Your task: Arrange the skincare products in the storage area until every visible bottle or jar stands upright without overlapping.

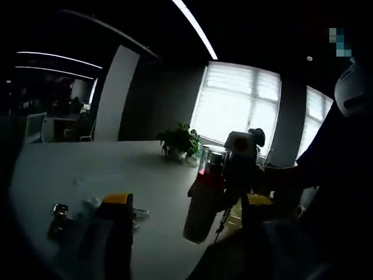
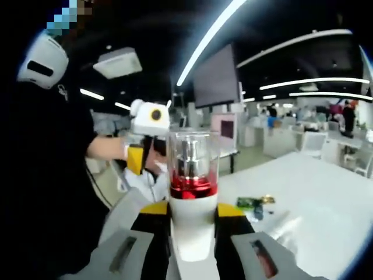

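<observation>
A white pump bottle (image 2: 191, 224) with a red band and a clear cap stands upright between my right gripper's (image 2: 192, 210) yellow-tipped jaws, which are shut on its body. In the left gripper view the same bottle (image 1: 203, 207) hangs tilted above the table, held from the right by the right gripper (image 1: 226, 201). My left gripper (image 1: 186, 201) has its jaws spread wide with nothing between them, the bottle a little beyond. The left gripper (image 2: 140, 156) also appears at the left of the right gripper view, in a person's hand.
A white table (image 1: 87, 169) lies below, with a small dark object (image 1: 58, 217) and a small pale item (image 1: 139, 213) near my left jaw. A potted plant (image 1: 178, 141) stands at the far edge. Green packets (image 2: 250, 203) lie on the table (image 2: 315, 186).
</observation>
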Demonstrator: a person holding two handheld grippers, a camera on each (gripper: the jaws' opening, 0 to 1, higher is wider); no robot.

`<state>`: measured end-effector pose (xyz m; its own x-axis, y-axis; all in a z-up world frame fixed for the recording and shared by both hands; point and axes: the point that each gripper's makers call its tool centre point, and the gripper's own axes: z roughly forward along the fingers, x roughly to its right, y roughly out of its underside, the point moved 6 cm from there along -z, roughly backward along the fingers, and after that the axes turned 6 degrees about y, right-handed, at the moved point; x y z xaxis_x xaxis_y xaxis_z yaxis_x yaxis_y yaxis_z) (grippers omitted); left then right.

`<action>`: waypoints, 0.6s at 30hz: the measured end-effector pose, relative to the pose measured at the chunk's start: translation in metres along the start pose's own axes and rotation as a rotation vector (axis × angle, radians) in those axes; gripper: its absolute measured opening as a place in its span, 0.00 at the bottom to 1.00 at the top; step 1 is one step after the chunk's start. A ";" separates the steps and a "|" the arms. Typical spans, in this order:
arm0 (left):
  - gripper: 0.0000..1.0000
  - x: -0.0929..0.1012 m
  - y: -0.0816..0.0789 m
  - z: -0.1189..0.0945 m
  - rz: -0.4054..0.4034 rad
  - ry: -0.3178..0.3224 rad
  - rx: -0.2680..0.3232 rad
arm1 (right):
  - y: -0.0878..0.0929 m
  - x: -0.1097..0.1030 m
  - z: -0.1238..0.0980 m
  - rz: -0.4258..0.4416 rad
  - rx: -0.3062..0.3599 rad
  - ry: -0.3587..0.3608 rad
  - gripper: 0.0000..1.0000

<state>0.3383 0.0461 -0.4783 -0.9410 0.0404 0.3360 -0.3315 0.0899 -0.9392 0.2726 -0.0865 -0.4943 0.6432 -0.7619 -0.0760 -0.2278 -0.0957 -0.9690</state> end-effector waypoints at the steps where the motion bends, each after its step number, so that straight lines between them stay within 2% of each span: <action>1: 0.77 -0.001 0.001 -0.001 -0.003 -0.009 0.002 | 0.000 0.002 0.000 0.000 0.002 0.002 0.19; 4: 0.83 -0.005 0.006 -0.005 -0.005 -0.049 0.002 | 0.001 0.005 -0.001 0.000 -0.001 0.008 0.19; 10: 0.89 -0.016 0.023 -0.016 -0.036 -0.129 -0.004 | 0.008 0.013 -0.002 0.003 -0.010 0.022 0.19; 15: 0.97 -0.026 0.047 -0.027 -0.043 -0.228 -0.050 | 0.018 0.022 0.001 -0.005 -0.025 0.035 0.19; 18: 0.99 -0.028 0.055 -0.032 -0.026 -0.255 -0.065 | 0.022 0.028 0.002 -0.003 -0.011 0.041 0.19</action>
<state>0.3486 0.0817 -0.5372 -0.9216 -0.2146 0.3235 -0.3586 0.1517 -0.9211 0.2870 -0.1081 -0.5179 0.6137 -0.7870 -0.0636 -0.2346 -0.1048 -0.9664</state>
